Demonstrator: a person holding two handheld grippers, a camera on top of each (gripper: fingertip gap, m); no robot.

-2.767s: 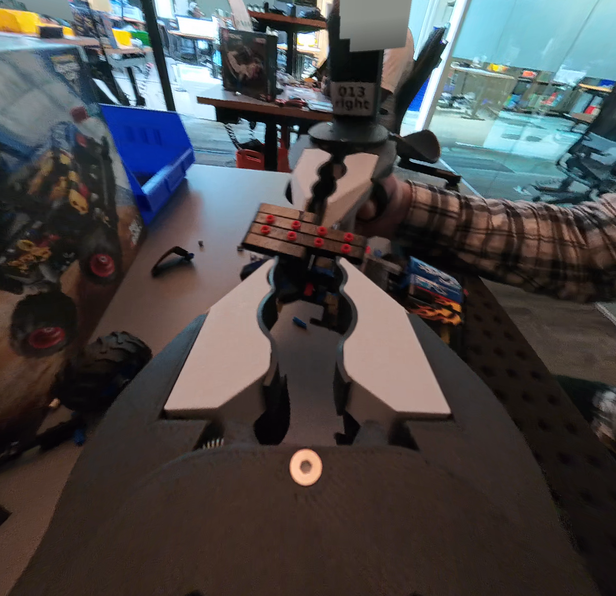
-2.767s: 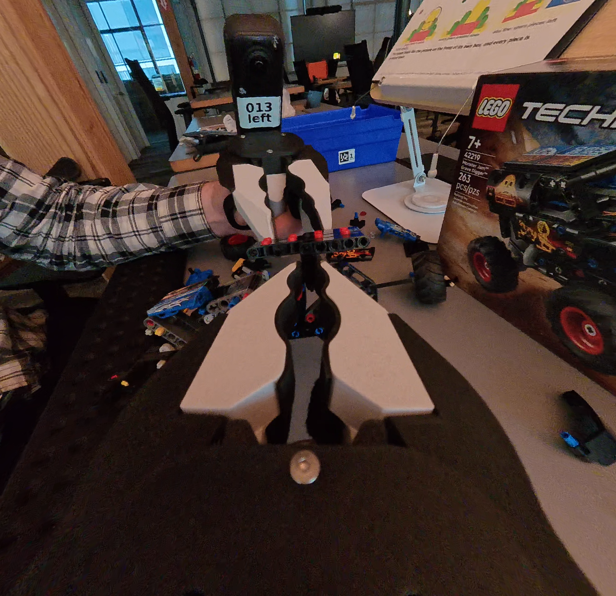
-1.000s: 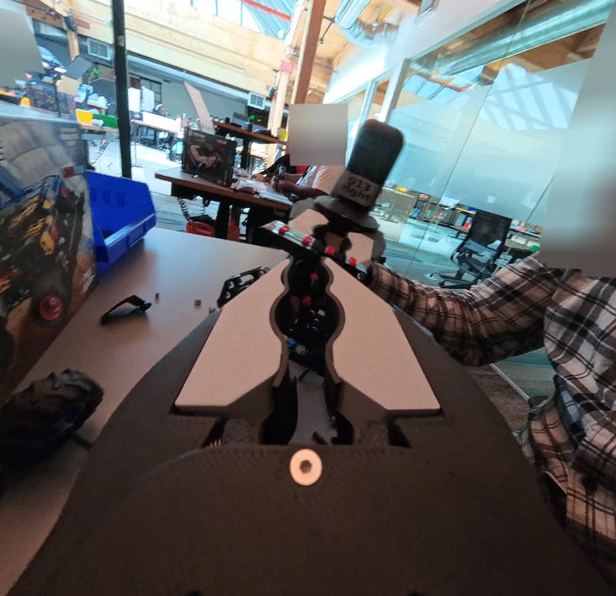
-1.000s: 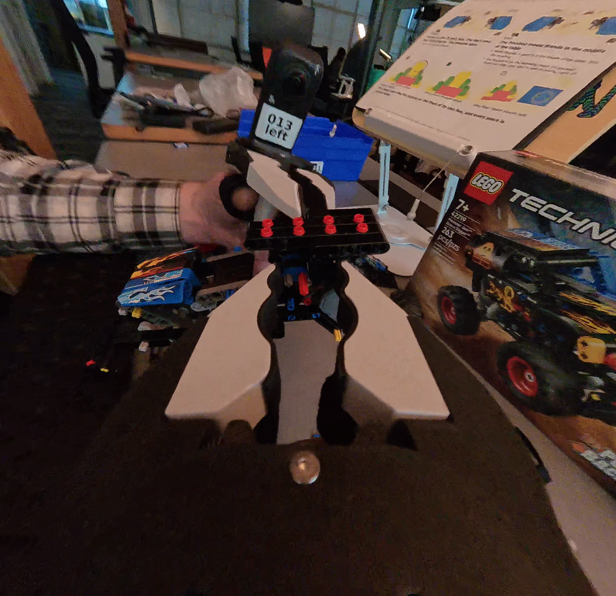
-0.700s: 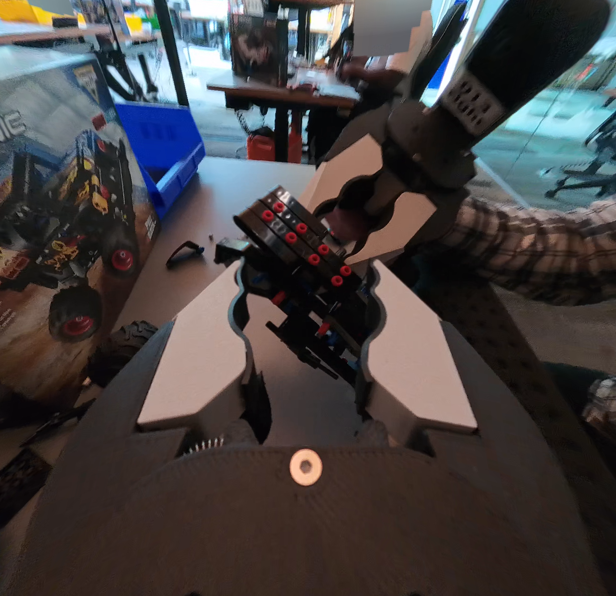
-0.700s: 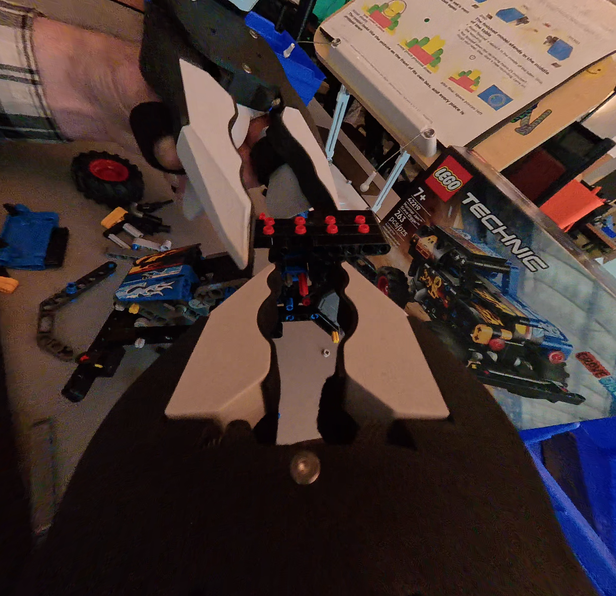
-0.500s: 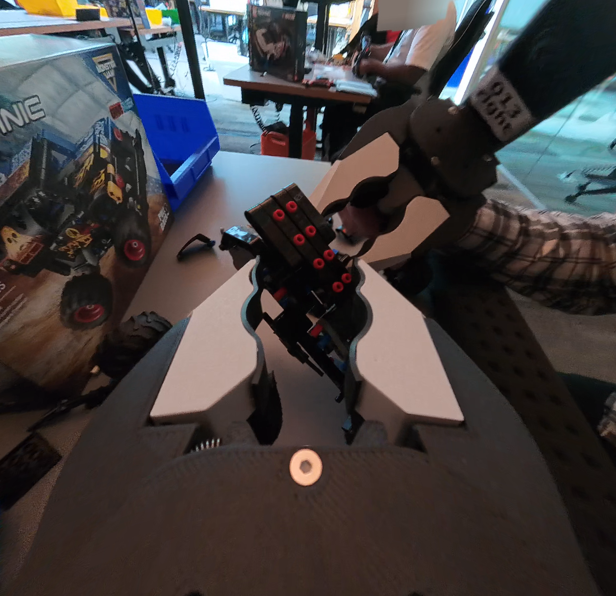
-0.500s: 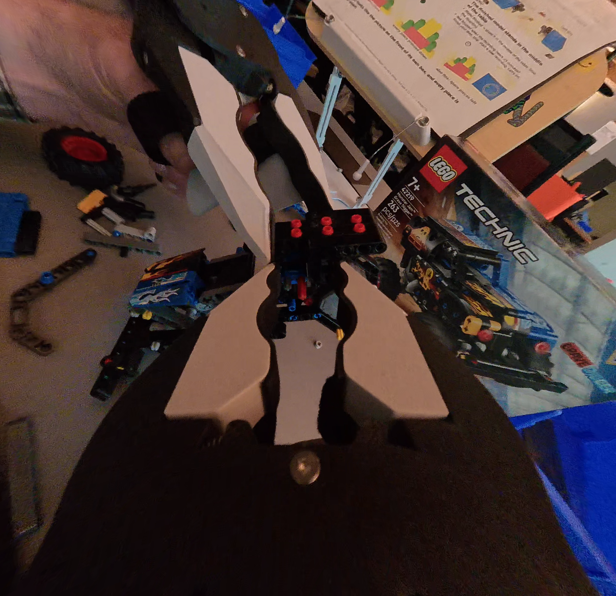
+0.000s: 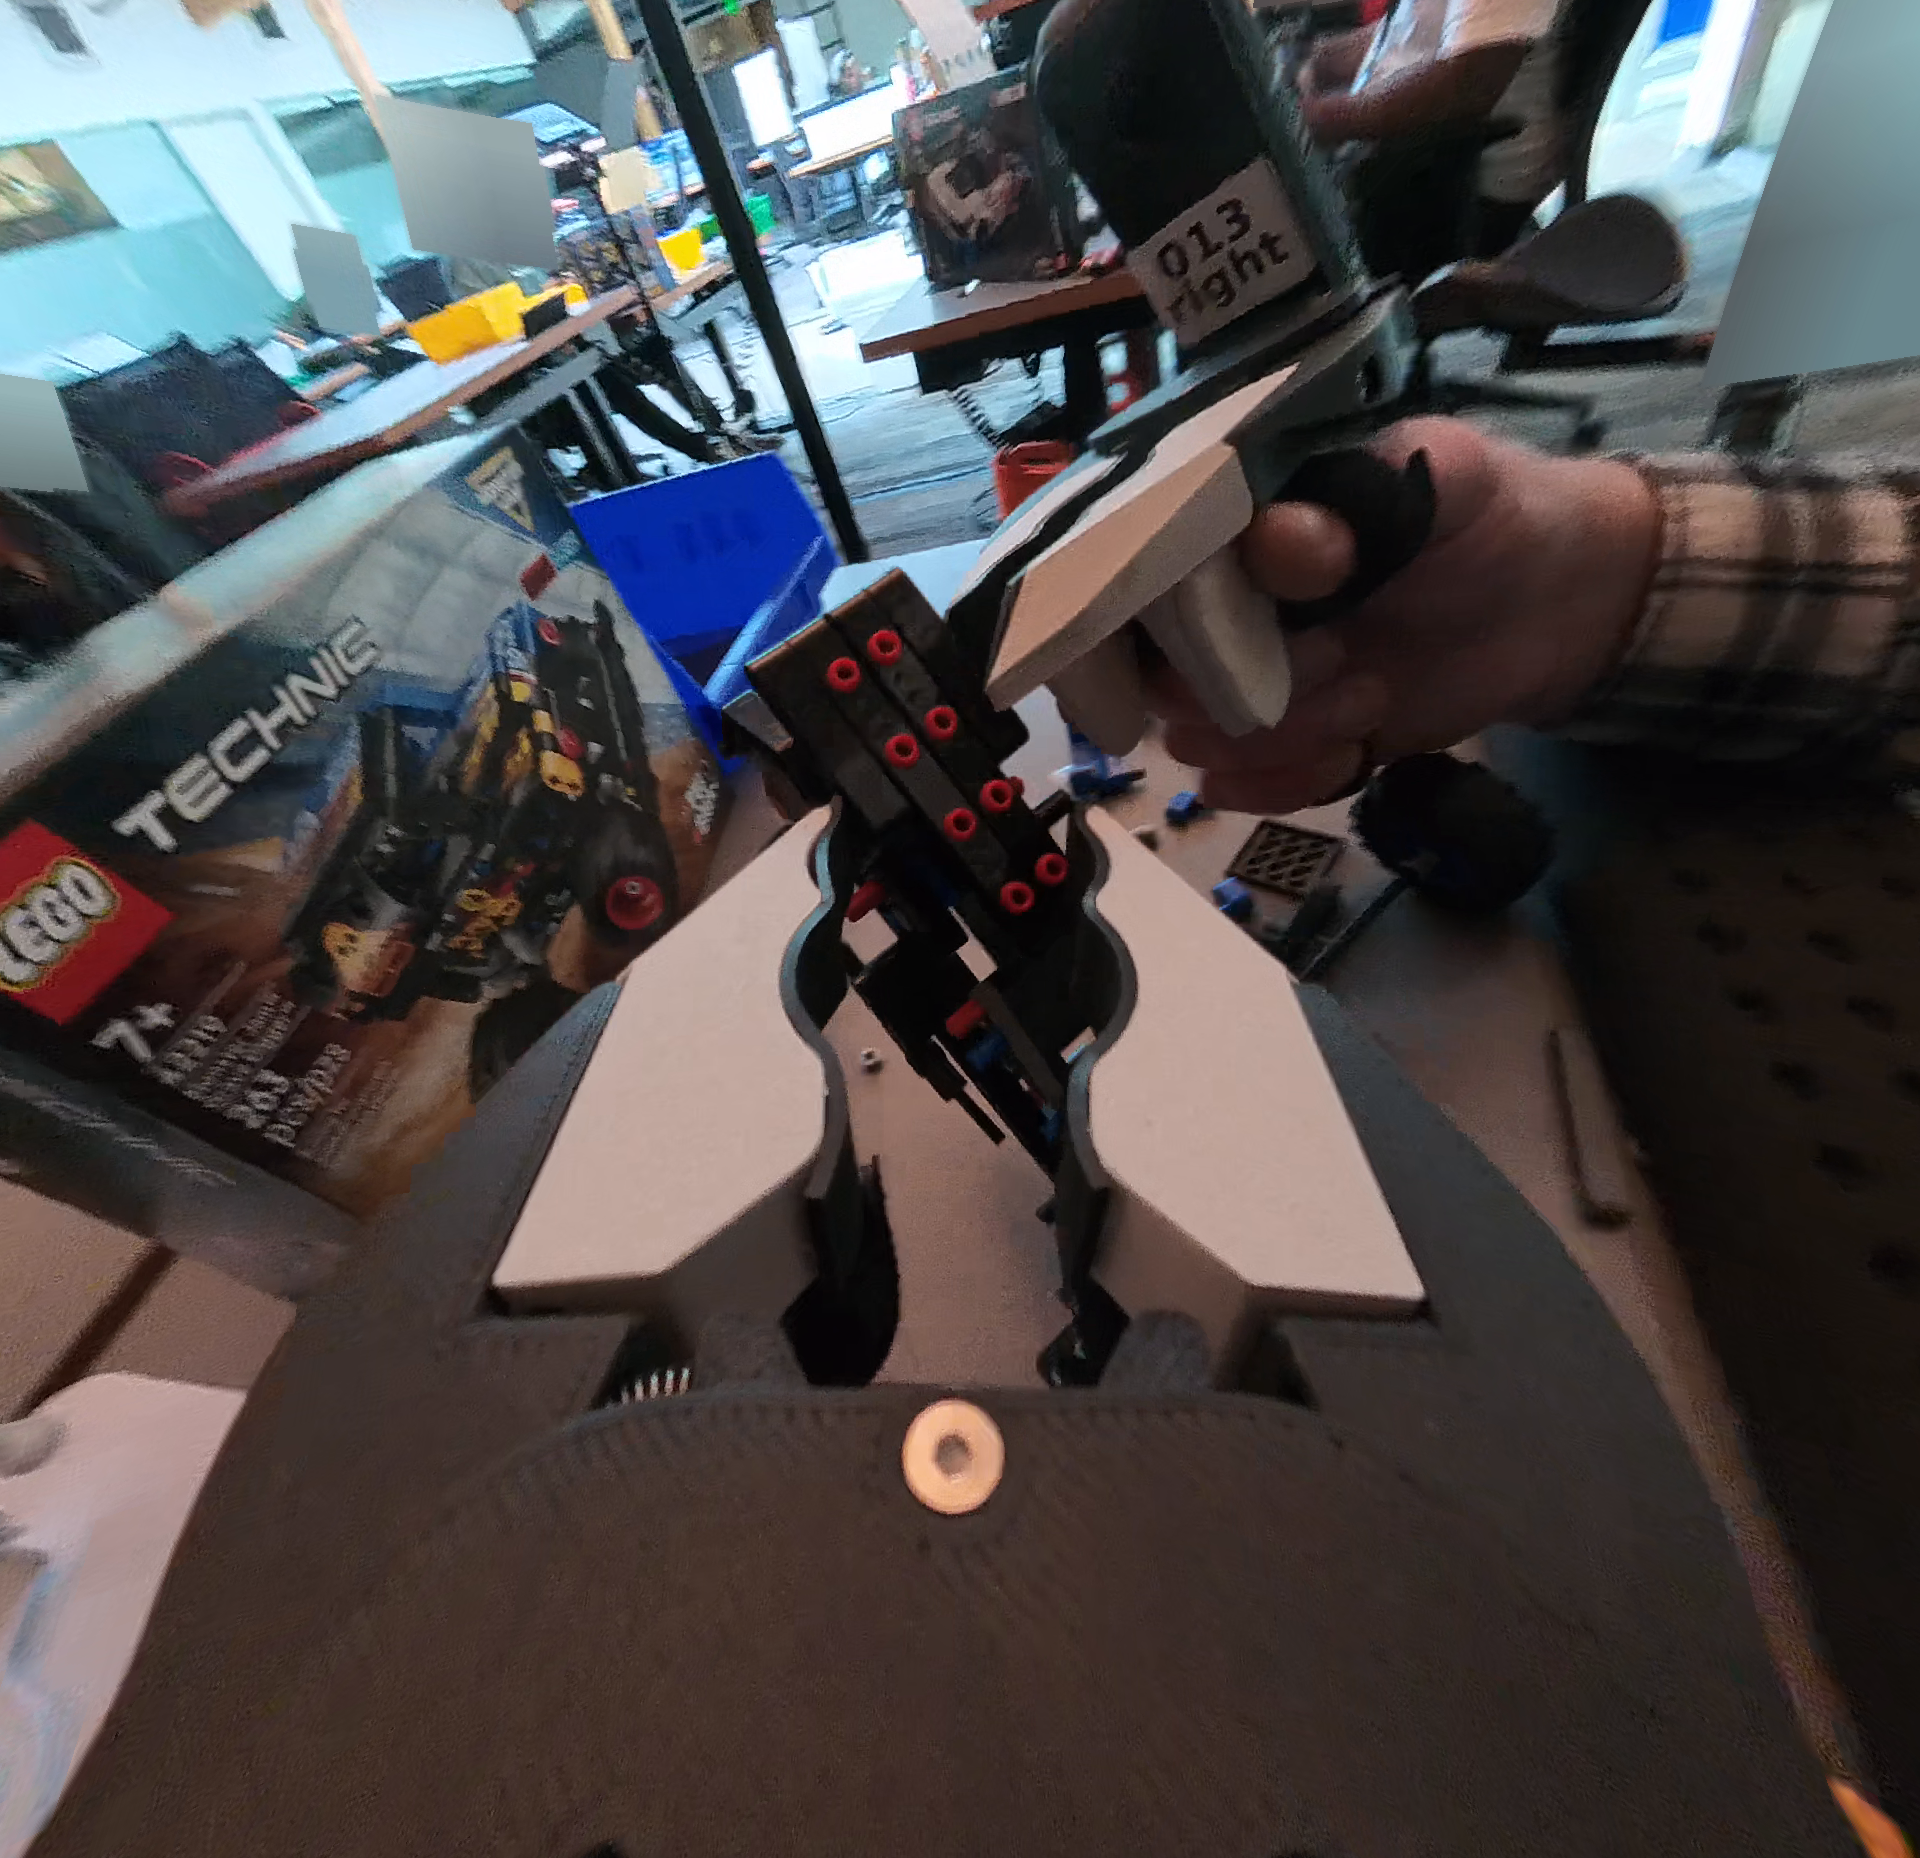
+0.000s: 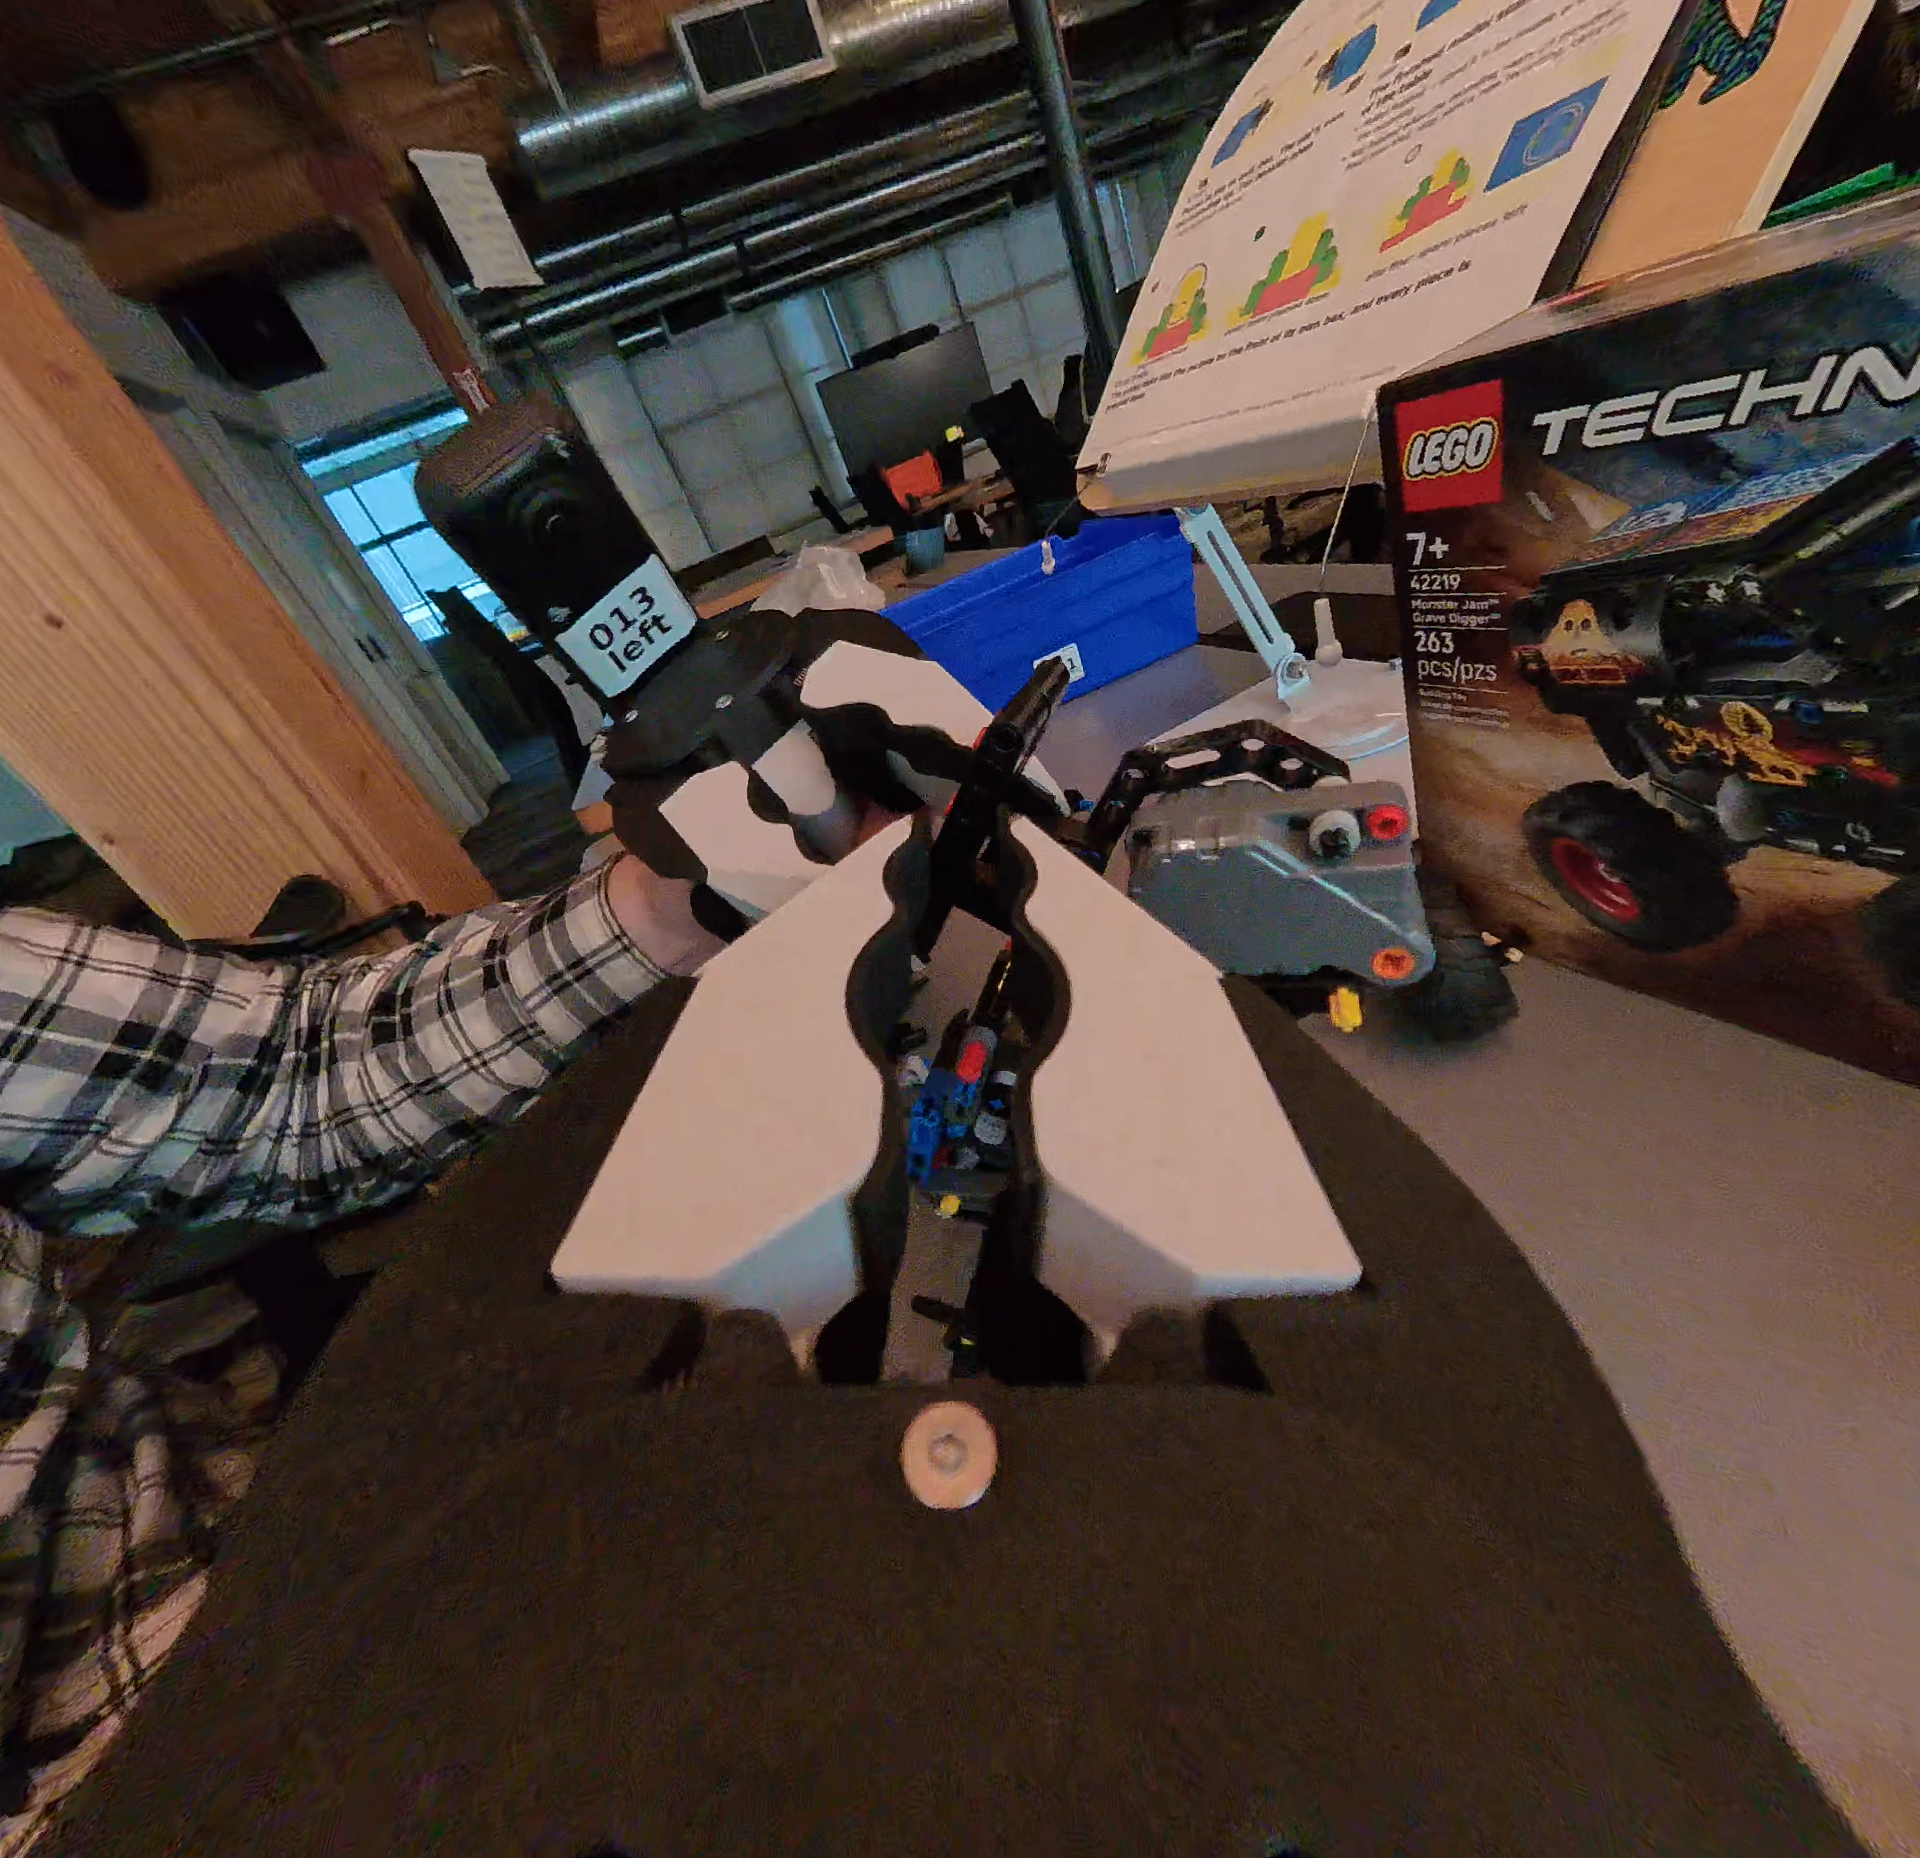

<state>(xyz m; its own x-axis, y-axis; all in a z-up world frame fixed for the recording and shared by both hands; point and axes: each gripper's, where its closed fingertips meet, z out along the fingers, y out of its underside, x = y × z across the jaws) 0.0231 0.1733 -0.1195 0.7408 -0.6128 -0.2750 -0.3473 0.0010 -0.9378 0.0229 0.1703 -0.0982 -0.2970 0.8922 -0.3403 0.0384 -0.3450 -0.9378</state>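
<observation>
Black studded brick assembly [image 9: 914,769] between claws

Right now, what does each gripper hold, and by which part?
Both the left gripper and right gripper clamp one black toy-brick assembly with red pins, by its lower frame.

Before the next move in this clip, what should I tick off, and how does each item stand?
1. Left gripper closed on the black assembly with red pins: ok, the assembly fills the gap between its fingers.
2. Right gripper closed on the same assembly: ok, its fingers are nearly together around the thin edge.
3. Assembly off the table: ok, bare tabletop shows beneath it.
4. Contact on both left fingers: cannot tell, one side is in shadow.
5. Toy box apart from the grippers: ok.
6. Grey block apart from the assembly: cannot tell, depth is unclear.
</observation>
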